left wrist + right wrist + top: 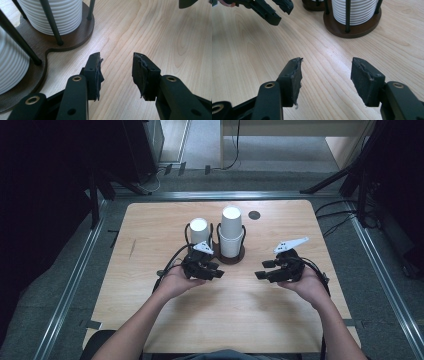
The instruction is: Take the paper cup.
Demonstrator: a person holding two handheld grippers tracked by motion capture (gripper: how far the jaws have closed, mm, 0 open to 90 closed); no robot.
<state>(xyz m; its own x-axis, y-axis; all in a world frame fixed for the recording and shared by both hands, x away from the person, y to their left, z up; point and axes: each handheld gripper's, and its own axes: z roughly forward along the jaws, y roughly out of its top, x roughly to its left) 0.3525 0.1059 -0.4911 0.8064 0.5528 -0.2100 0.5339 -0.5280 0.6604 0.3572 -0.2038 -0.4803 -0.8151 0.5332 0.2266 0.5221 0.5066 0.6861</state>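
- Hovering over the table (150, 230), the left gripper (218, 272) sat just beside the cup holder (232, 257), jaws apart.
- The right gripper (260, 269) hung farther off, jaws apart and empty.

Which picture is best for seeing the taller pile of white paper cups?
The high view is best: the taller stack of white ribbed paper cups shows whole, top to bottom, in the dark brown wooden holder with thin black rods. The left gripper view and right gripper view show just ribbed lower parts of a stack.
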